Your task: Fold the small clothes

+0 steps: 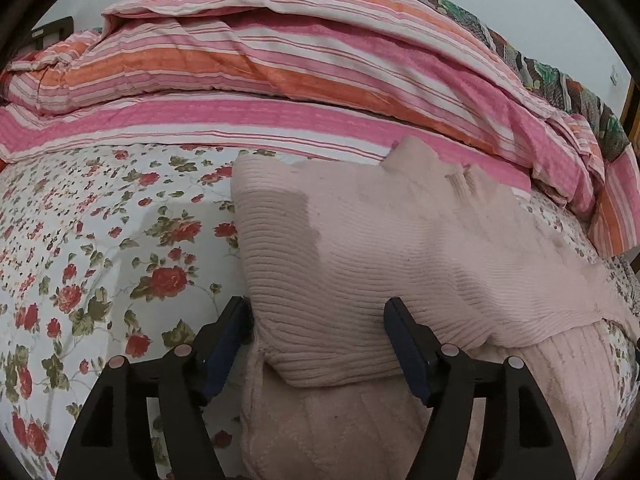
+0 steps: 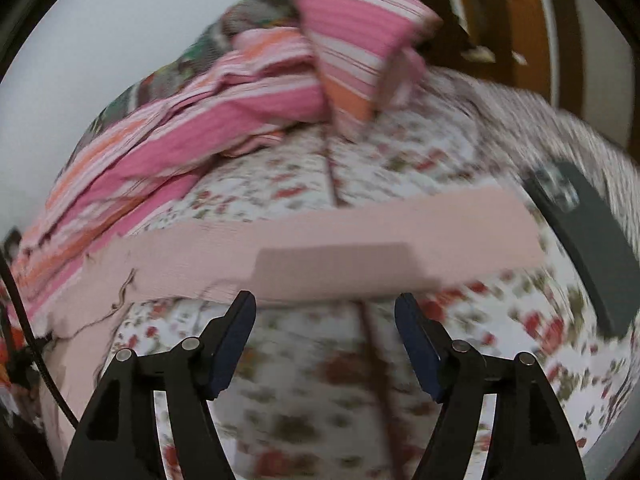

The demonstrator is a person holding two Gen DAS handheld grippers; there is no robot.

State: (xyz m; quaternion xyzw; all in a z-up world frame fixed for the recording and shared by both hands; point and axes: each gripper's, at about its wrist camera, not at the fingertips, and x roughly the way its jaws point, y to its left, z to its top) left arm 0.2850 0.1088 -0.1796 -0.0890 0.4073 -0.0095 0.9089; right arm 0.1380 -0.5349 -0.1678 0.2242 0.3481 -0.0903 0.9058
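Observation:
A pale pink ribbed sweater (image 1: 360, 240) lies folded on the floral bedsheet (image 1: 100, 260), its doubled edge nearest the camera. My left gripper (image 1: 318, 312) is open and straddles that folded edge; the fabric sits between the fingers without being pinched. In the blurred right wrist view, a long pink sleeve or strip of the sweater (image 2: 320, 248) stretches across the sheet just beyond the fingertips. My right gripper (image 2: 325, 304) is open above the bedsheet (image 2: 320, 380) with nothing between its fingers.
A pink, orange and white striped quilt (image 1: 280, 80) is heaped along the far side of the bed, and appears bunched up (image 2: 200, 128) in the right wrist view. A dark flat slab (image 2: 588, 240) lies on the sheet at right. A black cable (image 2: 24, 320) hangs at left.

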